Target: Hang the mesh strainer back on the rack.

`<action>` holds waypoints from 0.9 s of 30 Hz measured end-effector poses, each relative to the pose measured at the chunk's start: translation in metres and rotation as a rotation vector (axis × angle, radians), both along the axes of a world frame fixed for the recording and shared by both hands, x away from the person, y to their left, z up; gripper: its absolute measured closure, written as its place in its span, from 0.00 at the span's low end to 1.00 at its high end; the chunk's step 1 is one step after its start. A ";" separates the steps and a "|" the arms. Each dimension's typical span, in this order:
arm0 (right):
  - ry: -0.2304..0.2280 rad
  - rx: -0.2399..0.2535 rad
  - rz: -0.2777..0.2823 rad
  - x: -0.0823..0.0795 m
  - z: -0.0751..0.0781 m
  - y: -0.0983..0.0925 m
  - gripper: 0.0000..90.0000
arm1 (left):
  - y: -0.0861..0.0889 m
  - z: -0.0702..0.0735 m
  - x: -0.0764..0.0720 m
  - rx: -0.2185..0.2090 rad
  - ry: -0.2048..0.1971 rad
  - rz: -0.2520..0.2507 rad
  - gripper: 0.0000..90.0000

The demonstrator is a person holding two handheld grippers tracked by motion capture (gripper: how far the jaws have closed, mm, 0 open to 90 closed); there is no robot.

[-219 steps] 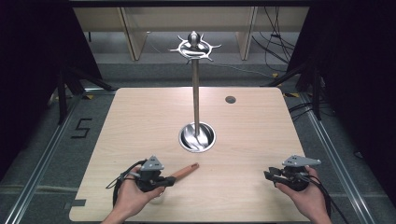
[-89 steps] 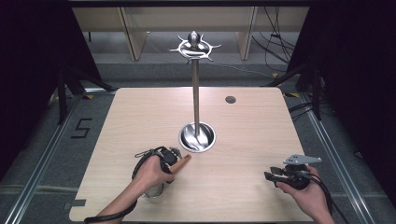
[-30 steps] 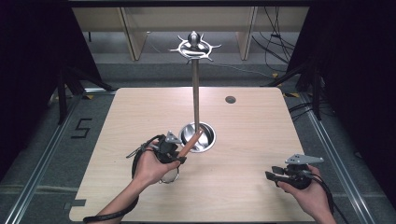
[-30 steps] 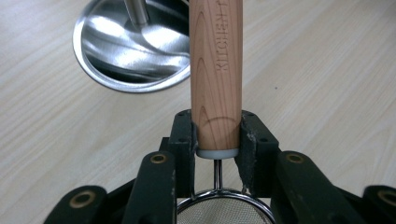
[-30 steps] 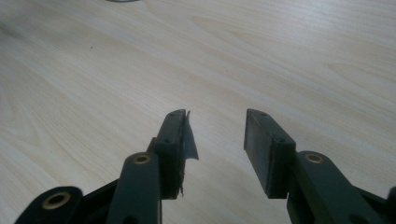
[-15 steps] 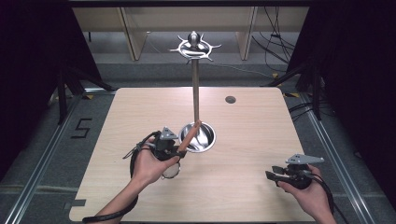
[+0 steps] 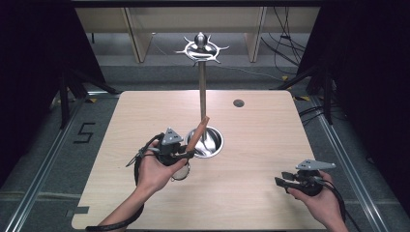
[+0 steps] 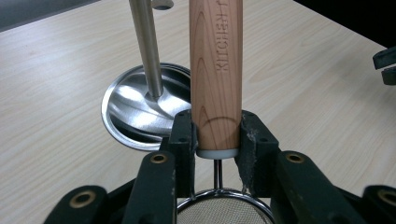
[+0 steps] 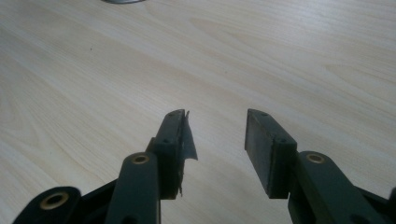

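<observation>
Left hand-held gripper (image 8: 217, 140): clamped on wooden handle (image 8: 216, 70), both pads pressed flat against its lower end, just above a white collar
Same, from above (image 7: 186, 153): held in left hand (image 7: 154, 171) over tabletop (image 7: 121, 125), a little in front and left of stand base
Held thing: small strainer, handle pointing up and away at a tilt toward the steel pole (image 7: 202, 104)
Handle tip: close beside the pole in the high view; touching or not, cannot tell
Mesh bowl (image 8: 224, 212): round, wire-rimmed, hanging below the grip on a thin metal stem, toward the hand
Writing: "KITCHEN" stamped lengthwise into the wood, reading up the handle; further letters cut off at the frame's upper edge
Stand base (image 8: 140, 109): shiny round steel dish, pole rising from its middle
Stand top (image 7: 201, 48): ring of curved hooks under a knob
Right hand-held gripper (image 9: 217, 135): jaws apart with nothing between them, just been opening wider; a torn flap of pad lining sticking off one jaw
Right, position (image 7: 285, 180): in right hand (image 7: 321, 203) low over the near right part of tabletop, well apart from stand and strainer
Floor marking: "5" (image 7: 84, 133) taped on grey floor left of tabletop
Tabletop detail: dark round spot (image 7: 238, 103) near far edge, right of pole
</observation>
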State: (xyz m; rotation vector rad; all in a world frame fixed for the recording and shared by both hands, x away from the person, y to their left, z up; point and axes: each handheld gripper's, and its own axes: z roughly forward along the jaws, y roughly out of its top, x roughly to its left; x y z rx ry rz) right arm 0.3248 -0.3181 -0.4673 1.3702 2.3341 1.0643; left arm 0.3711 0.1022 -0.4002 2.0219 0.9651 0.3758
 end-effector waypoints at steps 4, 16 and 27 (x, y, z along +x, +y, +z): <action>0.000 0.000 -0.001 0.000 0.000 0.000 0.65 | 0.000 0.001 0.000 -0.010 -0.019 0.006 0.77; 0.002 -0.001 -0.001 0.000 0.000 0.000 0.65 | 0.002 0.010 -0.003 -0.035 -0.048 0.027 0.77; -0.026 -0.012 0.009 0.002 -0.001 -0.001 0.65 | 0.005 0.016 -0.003 -0.048 -0.055 0.026 0.77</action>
